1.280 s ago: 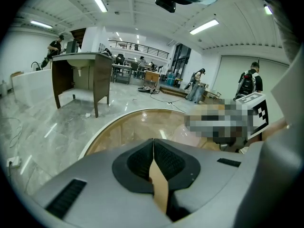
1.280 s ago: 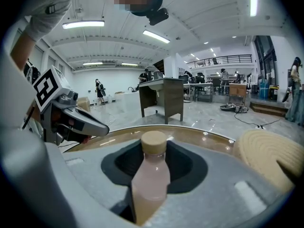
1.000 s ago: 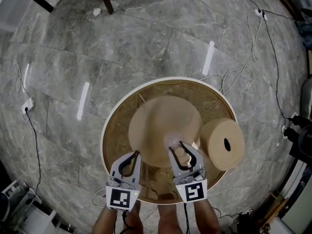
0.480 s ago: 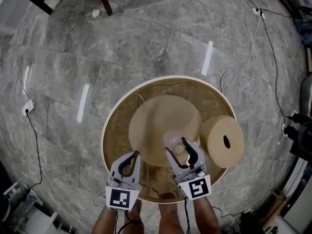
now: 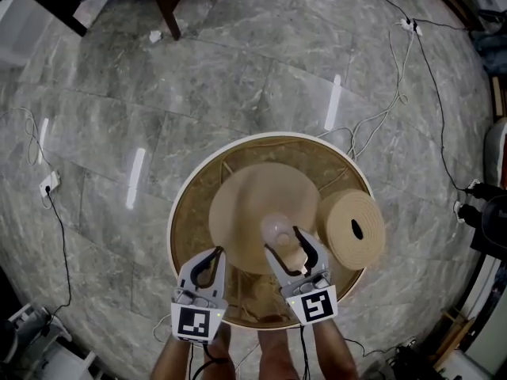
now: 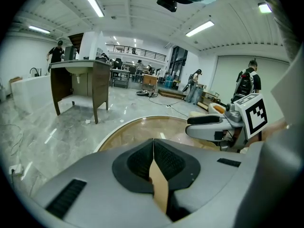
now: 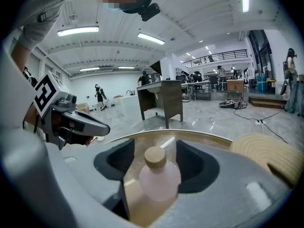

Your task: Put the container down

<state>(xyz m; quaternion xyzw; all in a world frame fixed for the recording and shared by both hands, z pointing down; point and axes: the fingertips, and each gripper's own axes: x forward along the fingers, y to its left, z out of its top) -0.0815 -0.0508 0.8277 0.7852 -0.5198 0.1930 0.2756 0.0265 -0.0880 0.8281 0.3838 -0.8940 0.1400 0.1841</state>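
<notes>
A pale pink bottle [image 5: 276, 230] with a tan cap [image 7: 155, 156] stands upright on a round tan mat [image 5: 245, 200] on the round table [image 5: 184, 228]. My right gripper [image 5: 282, 239] is open around it. Its jaws have just been opening, and in the right gripper view [image 7: 154, 149] a gap shows on each side of the bottle. My left gripper [image 5: 217, 250] hovers over the table's near left part. In the left gripper view [image 6: 153, 144] its pads meet with nothing between them.
A coiled woven roll [image 5: 352, 228] lies on the table's right side, close to the right gripper. Cables [image 5: 432, 85] and a power strip [image 5: 47, 185] lie on the marble floor. A dark wooden desk leg [image 5: 162, 6] stands at the top left.
The right gripper's jaws have spread apart from the bottle, which stays standing on the mat. The left gripper has barely shifted.
</notes>
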